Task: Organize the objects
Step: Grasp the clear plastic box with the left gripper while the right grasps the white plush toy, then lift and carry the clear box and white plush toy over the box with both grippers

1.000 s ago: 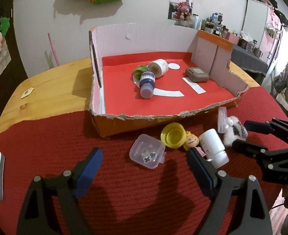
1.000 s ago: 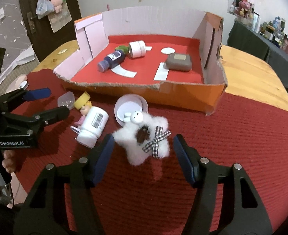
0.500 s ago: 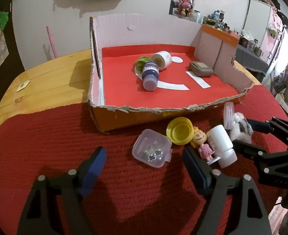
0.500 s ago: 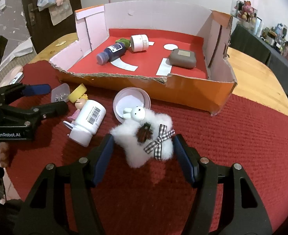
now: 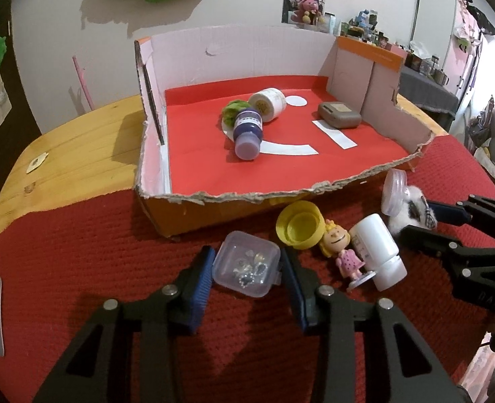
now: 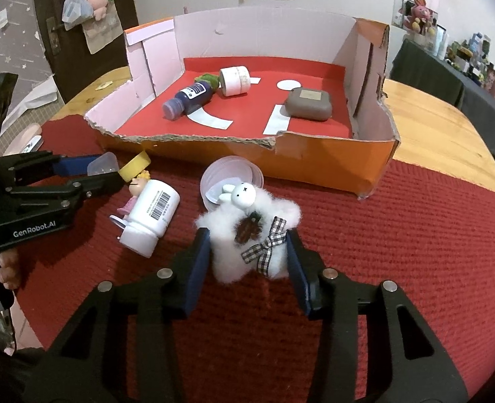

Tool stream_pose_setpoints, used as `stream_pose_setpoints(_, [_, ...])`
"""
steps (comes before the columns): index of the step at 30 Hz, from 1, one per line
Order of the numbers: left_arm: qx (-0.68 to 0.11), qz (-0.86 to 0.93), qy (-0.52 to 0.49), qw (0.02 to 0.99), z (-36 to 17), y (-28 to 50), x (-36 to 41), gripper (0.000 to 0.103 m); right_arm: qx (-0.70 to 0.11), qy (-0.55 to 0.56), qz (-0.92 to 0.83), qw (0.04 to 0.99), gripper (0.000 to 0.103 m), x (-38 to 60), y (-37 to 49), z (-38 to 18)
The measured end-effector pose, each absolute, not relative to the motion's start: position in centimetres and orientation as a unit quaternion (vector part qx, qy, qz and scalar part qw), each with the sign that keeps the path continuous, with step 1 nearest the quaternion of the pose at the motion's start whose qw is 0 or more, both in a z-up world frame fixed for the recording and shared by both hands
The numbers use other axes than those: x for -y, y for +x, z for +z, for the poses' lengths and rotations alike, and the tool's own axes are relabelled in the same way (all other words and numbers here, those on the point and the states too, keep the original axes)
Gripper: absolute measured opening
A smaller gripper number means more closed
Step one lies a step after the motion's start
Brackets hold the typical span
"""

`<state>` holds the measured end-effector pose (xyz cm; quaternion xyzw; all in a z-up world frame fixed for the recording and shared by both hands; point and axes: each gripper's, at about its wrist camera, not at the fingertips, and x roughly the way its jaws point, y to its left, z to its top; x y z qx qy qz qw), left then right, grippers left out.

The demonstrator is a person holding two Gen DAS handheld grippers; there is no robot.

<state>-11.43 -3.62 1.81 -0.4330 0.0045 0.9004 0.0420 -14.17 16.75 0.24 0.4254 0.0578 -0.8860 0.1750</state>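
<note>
While both claws point steeply down at the red mat [image 5: 79,262], each has its thing already between the pads. The left claw [image 5: 245,278] has just been closing on the small clear box [image 5: 245,263] with beads inside; the blue pads touch its two sides, so I judge it grasped. The right claw [image 6: 247,257] has also just been closing, and its pads press into the lower body of the white plush toy [image 6: 247,231], whose long axis runs away from the claw, head at 12 o'clock.

From either claw the cardboard tray [image 6: 314,164] lies at 12 o'clock — near, with its torn front wall to clear, so the coming move probably calls for a lift first. On its red floor lie a purple bottle [image 5: 247,131], a white jar [image 5: 269,102] and a grey case [image 5: 339,114].

At 2 o'clock from the left claw lie a yellow cap [image 5: 301,228], a doll figure [image 5: 343,252] and a white bottle [image 5: 378,248], close together. The mat covers part of a wooden tabletop [image 5: 79,141] in a cluttered room.
</note>
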Motion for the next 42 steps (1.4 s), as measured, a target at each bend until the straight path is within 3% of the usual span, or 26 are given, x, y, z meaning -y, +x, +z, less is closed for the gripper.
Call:
stream_pose_setpoints(8, [0.004, 0.902, -0.431, 0.04, 2.1, -11.1, 3.8, 0.042, -0.042, 0.416, -0.89, 0.183, 0.037, -17.0, -13.7, 1.1])
stream_pose_setpoints(42, [0.026, 0.914, -0.399, 0.059, 5.3, -10.2, 3.2, 0.042, -0.022, 0.387, -0.898, 0.209, 0.036, -16.5, -13.0, 4.2])
